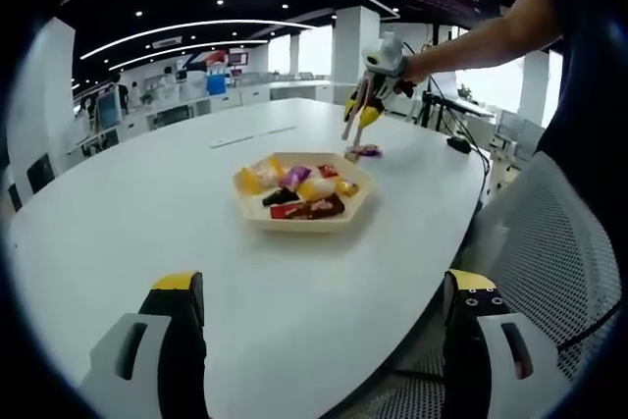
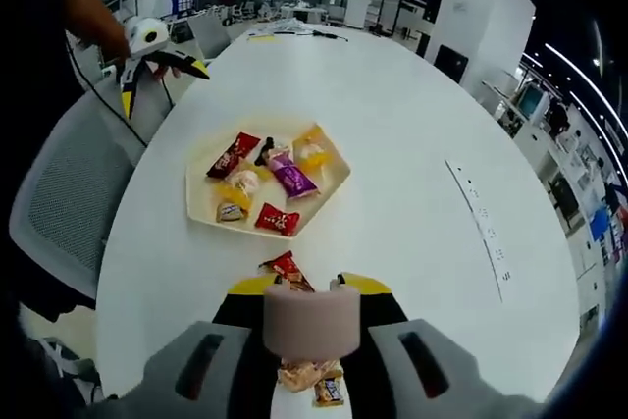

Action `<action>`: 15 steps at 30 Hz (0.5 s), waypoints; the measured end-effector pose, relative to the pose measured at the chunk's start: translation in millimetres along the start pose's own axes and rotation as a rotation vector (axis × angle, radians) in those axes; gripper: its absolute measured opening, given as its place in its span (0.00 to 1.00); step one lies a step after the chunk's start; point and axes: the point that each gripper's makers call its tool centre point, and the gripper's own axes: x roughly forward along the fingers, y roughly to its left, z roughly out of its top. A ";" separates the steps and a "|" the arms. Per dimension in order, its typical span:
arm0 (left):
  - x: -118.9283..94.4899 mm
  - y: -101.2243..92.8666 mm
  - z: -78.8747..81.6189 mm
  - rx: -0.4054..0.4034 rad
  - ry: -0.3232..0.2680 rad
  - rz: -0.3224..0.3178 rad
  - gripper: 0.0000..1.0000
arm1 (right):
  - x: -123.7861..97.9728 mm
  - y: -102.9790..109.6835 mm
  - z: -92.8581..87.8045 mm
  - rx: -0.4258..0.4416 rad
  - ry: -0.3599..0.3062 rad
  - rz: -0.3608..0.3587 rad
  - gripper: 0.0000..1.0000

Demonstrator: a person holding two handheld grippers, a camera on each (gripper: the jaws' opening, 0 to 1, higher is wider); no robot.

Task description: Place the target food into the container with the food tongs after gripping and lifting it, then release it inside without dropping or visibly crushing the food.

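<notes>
While tongs (image 2: 290, 277) point trayward, wrapped snack (image 2: 287, 267) perhaps lengthwise, tray (image 2: 201, 201) beyond

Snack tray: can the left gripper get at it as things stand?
Probably yes. The left gripper is open with bare table between its jaws and the tray; the right gripper works beyond the tray.

The left claw (image 1: 324, 321) is held low and level, its two yellow-tipped jaws spread wide apart with nothing between them. The right claw (image 1: 359, 117) — held by a bare forearm (image 1: 481, 36) reaching in from the right of the left gripper view — points steeply downward, its jaws drawn close together around the tongs (image 2: 312, 321).
</notes>
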 end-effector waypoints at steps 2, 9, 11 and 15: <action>0.1 -0.2 0.1 -0.001 0.002 0.000 0.99 | 3.7 2.2 -1.8 0.005 0.001 0.015 0.21; 0.1 -0.1 -1.5 0.003 0.010 -0.002 0.99 | 16.5 9.7 -13.0 -0.046 0.057 0.055 0.21; 0.2 -0.3 -1.9 0.002 0.010 -0.003 0.98 | 18.4 11.0 -14.1 -0.047 0.054 0.058 0.21; 0.3 -0.7 -2.1 -0.001 0.014 -0.004 0.98 | 23.4 12.0 -14.0 -0.070 0.051 0.051 0.22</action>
